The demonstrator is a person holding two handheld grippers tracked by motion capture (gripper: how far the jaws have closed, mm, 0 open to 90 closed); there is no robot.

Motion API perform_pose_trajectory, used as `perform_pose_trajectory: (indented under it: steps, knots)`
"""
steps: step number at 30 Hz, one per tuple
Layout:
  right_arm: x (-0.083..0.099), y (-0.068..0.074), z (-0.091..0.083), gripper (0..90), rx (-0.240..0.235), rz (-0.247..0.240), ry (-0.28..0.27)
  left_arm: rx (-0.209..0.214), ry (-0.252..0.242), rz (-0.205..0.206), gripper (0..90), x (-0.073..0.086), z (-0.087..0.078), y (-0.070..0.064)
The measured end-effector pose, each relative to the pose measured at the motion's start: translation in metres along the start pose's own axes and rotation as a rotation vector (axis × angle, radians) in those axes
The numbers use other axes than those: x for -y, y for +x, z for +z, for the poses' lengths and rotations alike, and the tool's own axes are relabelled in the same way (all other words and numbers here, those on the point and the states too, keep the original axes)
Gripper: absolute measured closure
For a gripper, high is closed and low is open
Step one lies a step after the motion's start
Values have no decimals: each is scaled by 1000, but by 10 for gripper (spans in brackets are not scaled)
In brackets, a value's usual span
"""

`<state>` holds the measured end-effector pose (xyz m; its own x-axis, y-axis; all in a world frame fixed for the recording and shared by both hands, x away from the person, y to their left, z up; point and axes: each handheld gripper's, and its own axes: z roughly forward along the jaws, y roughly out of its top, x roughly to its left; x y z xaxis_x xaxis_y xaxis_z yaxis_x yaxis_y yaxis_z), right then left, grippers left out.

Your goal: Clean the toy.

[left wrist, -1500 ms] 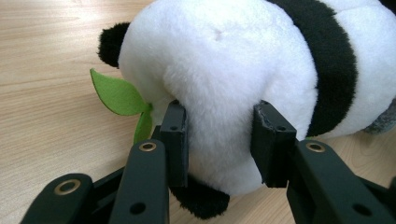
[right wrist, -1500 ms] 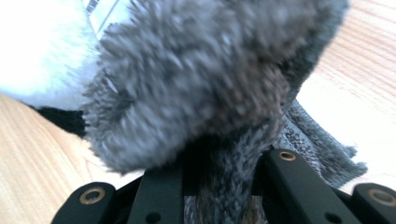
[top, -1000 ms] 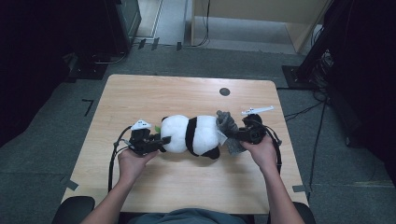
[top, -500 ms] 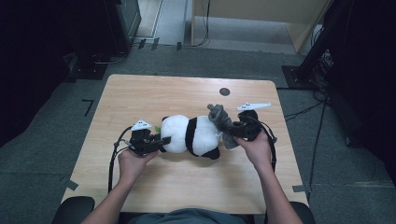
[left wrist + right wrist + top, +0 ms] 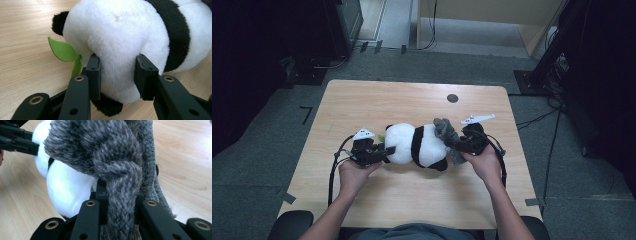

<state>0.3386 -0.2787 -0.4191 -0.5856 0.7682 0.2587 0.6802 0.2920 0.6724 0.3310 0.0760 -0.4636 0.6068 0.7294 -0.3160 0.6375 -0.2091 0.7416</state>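
A black-and-white panda plush (image 5: 417,145) lies on its side in the middle of the wooden table (image 5: 362,105). My left gripper (image 5: 384,151) is shut on the white head end (image 5: 117,45), one jaw on each side of the fur. A green felt leaf (image 5: 62,50) sticks out beside the head. At the panda's other end my right gripper (image 5: 463,144) is shut on a grey knitted scarf (image 5: 446,131), which is bunched against the plush. In the right gripper view the scarf (image 5: 112,157) hangs down between the jaws, with the white body (image 5: 66,190) behind it.
A small black disc (image 5: 452,98) sits in the tabletop near the far edge. Cables trail from both grippers toward the front corners. Bare wood lies around the plush. Dark furniture and equipment stand on the floor beyond the table.
My right gripper has moved a little left with the grey scarf, pushing it closer against the panda. The left gripper and the plush have stayed put.
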Motion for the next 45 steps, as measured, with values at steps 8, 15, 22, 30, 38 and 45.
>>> perform_pose_trajectory:
  steps: [8, 15, 22, 30, 38, 45]
  knots:
    - [10, -7, 3, 776, -13, 32, 60, 3, 0, -4, 615, 0, 0, 0]
    - [16, -10, 10, 777, -12, 38, 111, 4, 0, -6, 614, 1, 0, 1]
    - [26, -13, 31, 777, -9, 47, 234, 3, 2, -11, 614, 1, 0, 1]
    - [29, -18, 44, 770, -19, 64, 257, 7, 2, -17, 614, 1, 0, 2]
    - [24, -23, 35, 778, 18, 85, 236, 10, 7, -33, 616, 0, -1, 3]
    - [12, -27, -1, 785, 28, 132, 56, 3, 8, -21, 619, -1, -1, 0]
